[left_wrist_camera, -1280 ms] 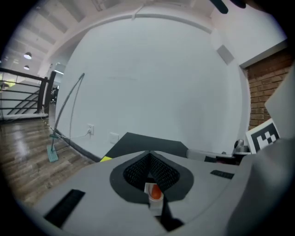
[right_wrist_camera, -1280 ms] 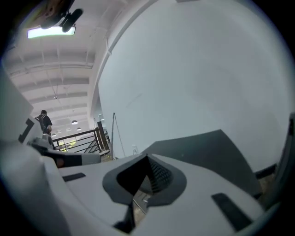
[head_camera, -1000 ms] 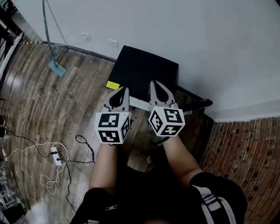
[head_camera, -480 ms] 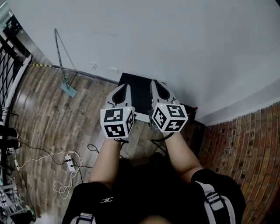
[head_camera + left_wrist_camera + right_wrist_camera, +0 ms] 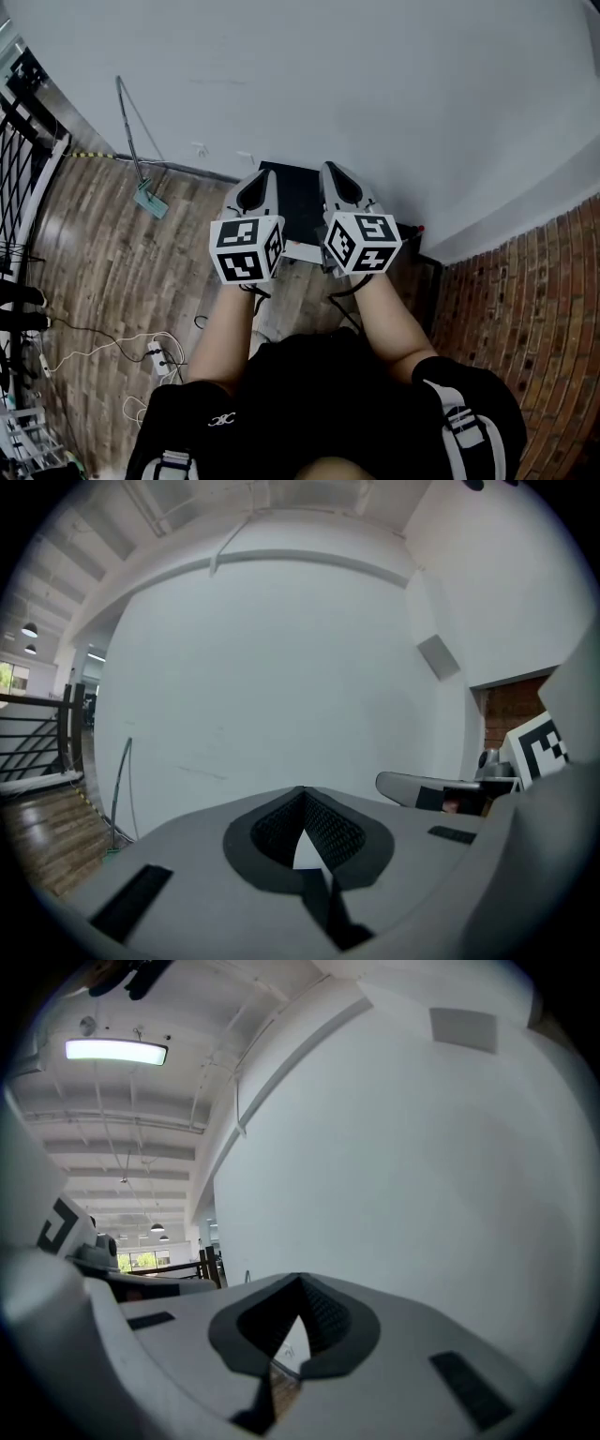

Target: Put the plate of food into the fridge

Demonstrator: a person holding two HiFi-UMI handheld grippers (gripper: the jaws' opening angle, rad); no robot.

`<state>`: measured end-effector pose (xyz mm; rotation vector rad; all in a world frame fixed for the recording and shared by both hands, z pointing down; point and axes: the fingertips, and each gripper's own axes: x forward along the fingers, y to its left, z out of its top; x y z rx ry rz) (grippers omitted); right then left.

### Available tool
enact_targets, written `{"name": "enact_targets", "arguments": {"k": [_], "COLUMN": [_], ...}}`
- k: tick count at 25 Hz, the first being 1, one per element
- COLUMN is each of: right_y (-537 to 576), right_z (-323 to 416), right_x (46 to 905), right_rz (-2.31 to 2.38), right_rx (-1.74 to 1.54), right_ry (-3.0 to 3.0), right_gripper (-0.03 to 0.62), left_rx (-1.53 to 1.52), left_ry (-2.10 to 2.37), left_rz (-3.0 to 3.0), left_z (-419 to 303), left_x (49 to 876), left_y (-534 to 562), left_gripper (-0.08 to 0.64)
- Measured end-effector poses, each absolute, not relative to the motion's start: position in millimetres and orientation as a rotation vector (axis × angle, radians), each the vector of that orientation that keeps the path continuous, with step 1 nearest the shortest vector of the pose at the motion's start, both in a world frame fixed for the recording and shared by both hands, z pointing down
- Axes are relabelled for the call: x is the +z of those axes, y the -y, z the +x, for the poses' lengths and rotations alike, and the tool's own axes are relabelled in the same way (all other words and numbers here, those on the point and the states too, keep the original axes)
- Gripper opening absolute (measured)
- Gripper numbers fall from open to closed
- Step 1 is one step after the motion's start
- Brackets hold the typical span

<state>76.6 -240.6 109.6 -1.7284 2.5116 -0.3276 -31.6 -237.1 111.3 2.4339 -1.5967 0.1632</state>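
No plate of food shows in any view. A black box-shaped cabinet point(image 5: 298, 208), perhaps the fridge, stands on the floor against the white wall, half hidden behind both grippers. My left gripper point(image 5: 258, 184) and right gripper point(image 5: 339, 176) are held side by side in front of the person, pointing at the wall above the cabinet. In the left gripper view the left gripper point(image 5: 302, 790) is shut with nothing in it, facing bare white wall. The right gripper point(image 5: 300, 1280) is likewise shut and empty.
A long-handled mop point(image 5: 142, 183) leans on the wall to the left. Cables and a power strip point(image 5: 157, 357) lie on the wooden floor. A black railing point(image 5: 22, 122) runs at the far left, and a brick wall point(image 5: 539, 309) at the right.
The view has pulled back and tilted up, so the black cabinet looks smaller and more covered by the grippers. Both grippers stay shut and side by side.
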Motion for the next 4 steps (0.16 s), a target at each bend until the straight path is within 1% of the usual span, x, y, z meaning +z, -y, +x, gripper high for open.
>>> {"name": "enact_targets", "arguments": {"k": [4], "right_y": [231.0], "right_z": [84.4], "right_x": [103.5], "right_rz": [-1.720], "right_rx": [-0.323], "right_ry": [-2.499], "right_gripper": [0.012], "left_rx": [0.161], "left_ry": [1.599], "left_rz": [2.466], "left_z": [-20.9], "left_x": [101.5], "left_y": [227.6], "left_gripper": [-0.005]}}
